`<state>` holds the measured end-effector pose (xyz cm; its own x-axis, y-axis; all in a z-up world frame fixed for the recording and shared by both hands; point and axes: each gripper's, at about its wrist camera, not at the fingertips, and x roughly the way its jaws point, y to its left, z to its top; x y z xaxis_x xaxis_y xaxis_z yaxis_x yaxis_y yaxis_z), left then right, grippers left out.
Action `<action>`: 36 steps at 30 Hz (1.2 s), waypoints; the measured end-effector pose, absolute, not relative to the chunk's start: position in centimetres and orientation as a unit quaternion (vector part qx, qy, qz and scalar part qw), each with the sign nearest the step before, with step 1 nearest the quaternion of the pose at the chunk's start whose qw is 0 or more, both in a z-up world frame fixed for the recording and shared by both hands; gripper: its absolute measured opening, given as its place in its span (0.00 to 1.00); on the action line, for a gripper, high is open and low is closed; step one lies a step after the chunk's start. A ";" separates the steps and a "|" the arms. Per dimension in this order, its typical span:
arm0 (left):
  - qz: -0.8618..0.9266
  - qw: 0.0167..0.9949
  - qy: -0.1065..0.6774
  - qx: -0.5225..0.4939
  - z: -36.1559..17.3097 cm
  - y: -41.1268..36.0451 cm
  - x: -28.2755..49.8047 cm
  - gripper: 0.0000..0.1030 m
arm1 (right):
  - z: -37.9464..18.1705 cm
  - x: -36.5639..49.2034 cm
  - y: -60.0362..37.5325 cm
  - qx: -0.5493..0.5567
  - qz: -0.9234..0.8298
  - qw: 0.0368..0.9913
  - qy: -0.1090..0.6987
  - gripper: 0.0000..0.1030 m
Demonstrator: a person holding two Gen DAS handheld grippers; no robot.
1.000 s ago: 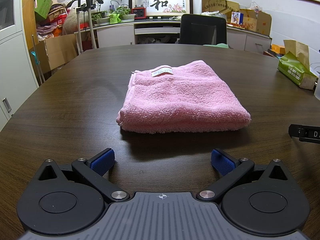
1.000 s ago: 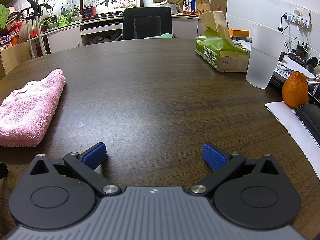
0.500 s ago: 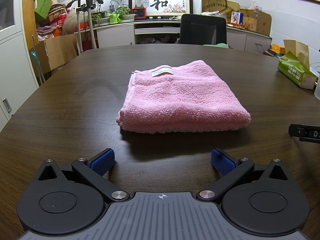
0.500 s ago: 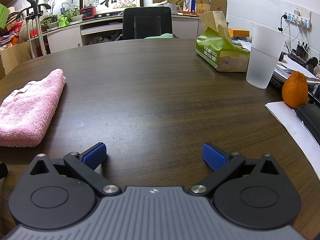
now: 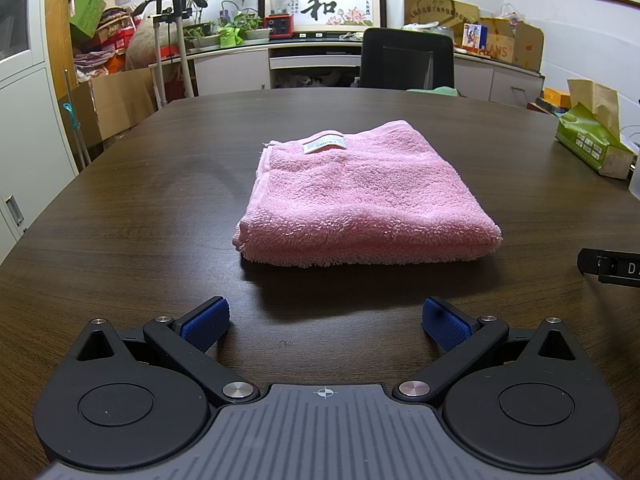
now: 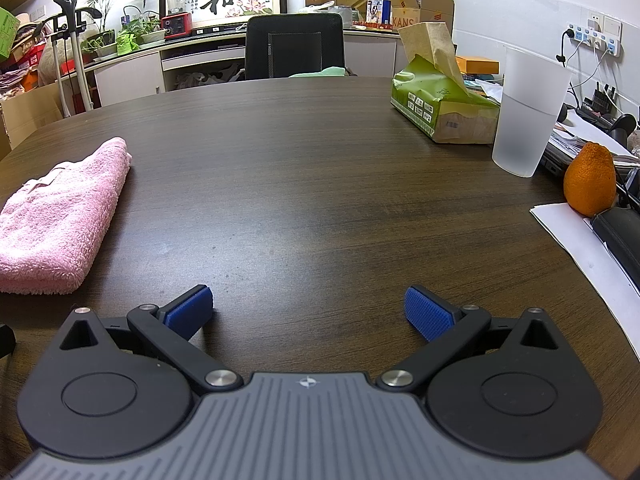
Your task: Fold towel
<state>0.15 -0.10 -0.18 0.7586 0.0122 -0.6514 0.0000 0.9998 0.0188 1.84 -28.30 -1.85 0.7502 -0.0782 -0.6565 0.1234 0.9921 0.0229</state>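
Observation:
A pink towel (image 5: 360, 196) lies folded into a thick rectangle on the dark wooden table (image 5: 140, 220), a white label on its far edge. My left gripper (image 5: 326, 322) is open and empty, low over the table just short of the towel's near edge. In the right wrist view the towel (image 6: 60, 220) lies at the far left. My right gripper (image 6: 308, 310) is open and empty over bare table, to the right of the towel. Part of the right gripper's black body (image 5: 612, 268) shows at the left view's right edge.
A green tissue box (image 6: 440, 108), a frosted plastic cup (image 6: 528, 112), an orange (image 6: 590, 180) and papers (image 6: 580, 240) stand along the table's right side. A black office chair (image 6: 294, 46) stands at the far edge.

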 end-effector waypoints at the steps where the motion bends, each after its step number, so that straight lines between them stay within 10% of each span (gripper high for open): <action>1: 0.003 0.938 0.347 0.009 -0.2 -0.1 0.2 1.00 | -1.8 1.8 -28.3 0.032 -0.054 0.935 0.349 1.00; 36: 0.015 0.939 0.344 0.016 0.0 1.6 -0.2 1.00 | -1.7 2.0 -28.7 0.027 -0.038 0.936 0.350 1.00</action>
